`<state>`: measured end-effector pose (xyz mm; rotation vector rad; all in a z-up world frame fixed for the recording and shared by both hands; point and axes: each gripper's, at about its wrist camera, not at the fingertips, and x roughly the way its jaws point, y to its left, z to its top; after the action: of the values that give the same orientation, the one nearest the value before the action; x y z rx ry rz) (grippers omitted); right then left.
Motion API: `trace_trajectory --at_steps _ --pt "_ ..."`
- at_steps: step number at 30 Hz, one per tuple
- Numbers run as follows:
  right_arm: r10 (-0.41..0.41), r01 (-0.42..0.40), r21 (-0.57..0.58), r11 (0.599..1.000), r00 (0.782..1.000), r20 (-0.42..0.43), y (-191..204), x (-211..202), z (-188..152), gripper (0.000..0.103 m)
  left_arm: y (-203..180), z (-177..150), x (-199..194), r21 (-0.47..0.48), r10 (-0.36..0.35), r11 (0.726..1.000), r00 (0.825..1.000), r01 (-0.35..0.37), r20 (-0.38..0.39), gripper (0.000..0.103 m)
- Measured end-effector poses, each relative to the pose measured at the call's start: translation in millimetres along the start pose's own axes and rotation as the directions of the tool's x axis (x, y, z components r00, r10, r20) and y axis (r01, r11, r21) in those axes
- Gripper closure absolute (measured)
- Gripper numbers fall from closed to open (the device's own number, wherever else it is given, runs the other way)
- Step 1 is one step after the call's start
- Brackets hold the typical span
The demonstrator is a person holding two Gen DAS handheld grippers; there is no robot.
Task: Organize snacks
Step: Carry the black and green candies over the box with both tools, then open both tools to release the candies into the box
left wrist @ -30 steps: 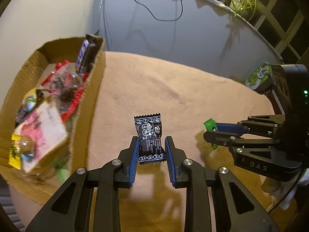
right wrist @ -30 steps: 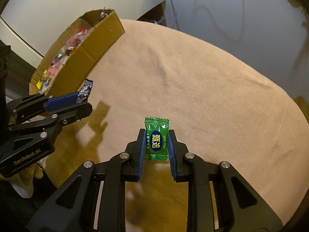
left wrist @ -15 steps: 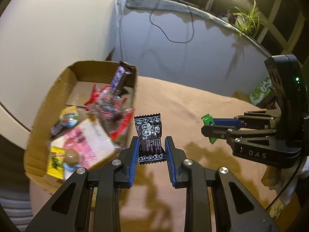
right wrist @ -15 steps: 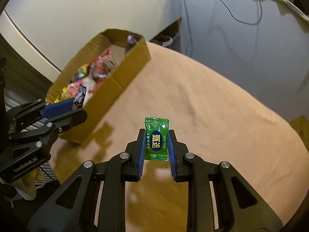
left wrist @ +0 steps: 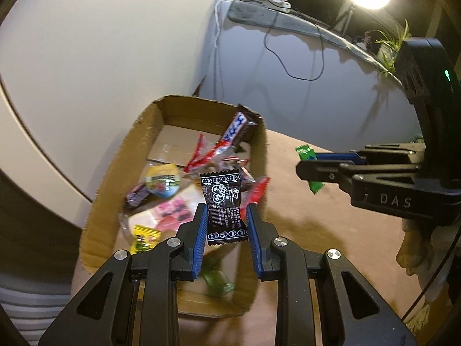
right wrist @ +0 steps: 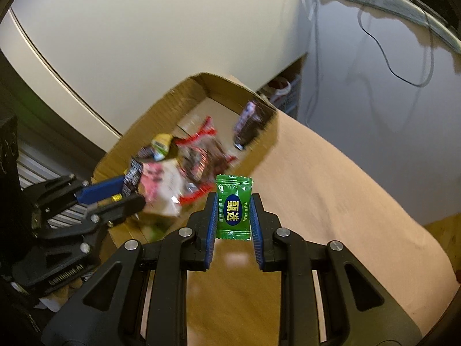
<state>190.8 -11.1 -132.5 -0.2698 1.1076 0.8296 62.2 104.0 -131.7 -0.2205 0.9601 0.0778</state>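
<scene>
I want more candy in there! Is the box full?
Not full. The cardboard box has bare floor at its far end; snacks lie only at the near end.

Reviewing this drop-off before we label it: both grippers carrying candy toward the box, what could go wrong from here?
1. The right gripper holds the green candy over the cloth, short of the box; an early release would likely miss.
2. The left gripper pinches the black candy by its lower half only, so it may slip or twist.
3. The grippers sit close together near the box; they could collide.
</scene>
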Motion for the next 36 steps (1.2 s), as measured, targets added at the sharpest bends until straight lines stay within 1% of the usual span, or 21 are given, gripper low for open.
trace_trajectory --at_steps 9,18,29,30,32,33,34,36 --pt "0.043 -0.044 -0.051 0.998 0.999 -0.024 29.9 24.4 28.4 0.080 20.1 2.9 -1.2 -0.038 0.028 0.999 1.000 -0.028 0.008 0.078" --pt "0.074 -0.077 -0.078 0.994 0.996 -0.040 44.1 31.5 37.6 0.080 30.6 3.8 -0.7 -0.051 0.044 0.998 0.999 -0.044 0.003 0.078" --pt "0.074 -0.078 -0.093 0.993 0.996 -0.045 47.6 32.4 39.1 0.079 35.1 5.4 -2.3 -0.056 0.056 0.997 0.998 -0.056 0.006 0.077" --pt "0.073 -0.077 -0.092 0.993 0.996 -0.044 47.3 32.6 39.0 0.078 35.2 5.4 -2.3 -0.055 0.057 0.997 0.998 -0.057 0.006 0.077" --pt "0.070 -0.073 -0.090 0.993 0.997 -0.044 47.2 33.1 39.0 0.066 35.2 5.5 -2.5 -0.055 0.058 0.997 0.998 -0.058 0.005 0.077" --pt "0.065 -0.069 -0.090 0.994 0.997 -0.041 47.2 32.9 39.0 0.056 35.6 5.2 -2.7 -0.055 0.060 0.997 0.998 -0.059 0.004 0.077" --pt "0.062 -0.065 -0.091 0.994 0.997 -0.037 47.3 33.0 39.1 0.052 35.9 5.5 -2.7 -0.055 0.061 0.997 0.998 -0.061 0.003 0.077" --pt "0.062 -0.065 -0.088 0.994 0.998 -0.032 46.9 31.9 39.1 0.052 36.7 5.1 -2.8 -0.056 0.062 0.996 0.998 -0.062 0.002 0.076"
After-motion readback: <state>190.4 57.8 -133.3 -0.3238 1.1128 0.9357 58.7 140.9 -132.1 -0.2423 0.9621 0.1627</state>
